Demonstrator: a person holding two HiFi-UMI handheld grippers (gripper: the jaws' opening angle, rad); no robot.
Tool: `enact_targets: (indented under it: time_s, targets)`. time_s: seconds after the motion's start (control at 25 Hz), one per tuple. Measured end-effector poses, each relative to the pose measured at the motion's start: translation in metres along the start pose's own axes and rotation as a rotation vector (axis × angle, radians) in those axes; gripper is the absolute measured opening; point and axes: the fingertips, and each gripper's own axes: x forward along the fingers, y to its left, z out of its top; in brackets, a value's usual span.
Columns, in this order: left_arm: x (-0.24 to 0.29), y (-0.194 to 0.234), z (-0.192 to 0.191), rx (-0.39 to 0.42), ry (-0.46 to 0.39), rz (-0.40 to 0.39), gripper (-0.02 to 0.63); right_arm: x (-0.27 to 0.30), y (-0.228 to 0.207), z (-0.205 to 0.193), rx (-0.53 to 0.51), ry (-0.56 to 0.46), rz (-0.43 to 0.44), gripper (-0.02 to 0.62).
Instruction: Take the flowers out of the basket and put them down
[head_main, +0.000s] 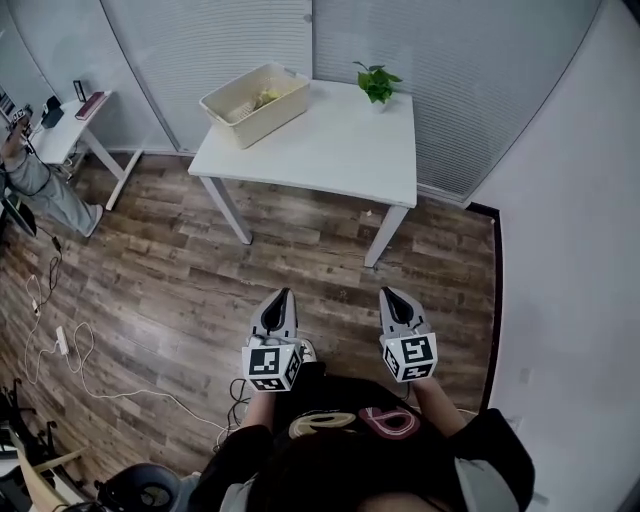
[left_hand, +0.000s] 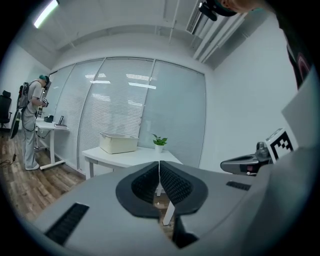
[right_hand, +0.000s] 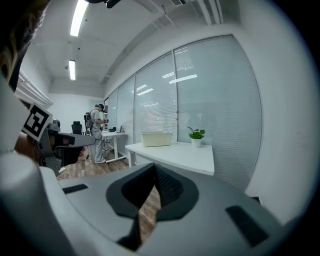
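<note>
A cream basket stands on the far left corner of a white table, with something yellow, the flowers, showing inside it. My left gripper and right gripper are held side by side close to my body over the wood floor, well short of the table. Both are shut with nothing in them. The left gripper view shows its tips touching, with the basket far ahead. In the right gripper view the right gripper's jaws meet, and the basket is distant.
A small potted plant stands at the table's back right corner. At the far left another person stands by a second desk. Cables lie on the floor at the left. A white wall runs along the right.
</note>
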Motion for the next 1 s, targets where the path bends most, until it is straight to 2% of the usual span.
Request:
enact_targets:
  time_s: [0.44,0.52,0.64,0.84,1.0]
  targets:
    - [0.051,0.054,0.019,0.036,0.013,-0.094,0.018,0.06,0.017,0.005,0.021,0.03,-0.075,0.011]
    - [0.055,0.063,0.021,-0.001,0.02,-0.091,0.018,0.068,0.023,0.008,0.034,0.026,-0.059,0.011]
    - [0.057,0.074,0.031,-0.1,0.004,-0.071,0.018,0.074,0.032,0.015,0.083,0.002,-0.024,0.011]
    - [0.067,0.089,0.042,-0.014,-0.006,-0.048,0.018,0.087,0.039,0.02,0.091,0.012,-0.006,0.011]
    - [0.073,0.101,0.031,-0.026,0.029,-0.01,0.018,0.1,0.038,0.019,0.086,0.012,0.016,0.011]
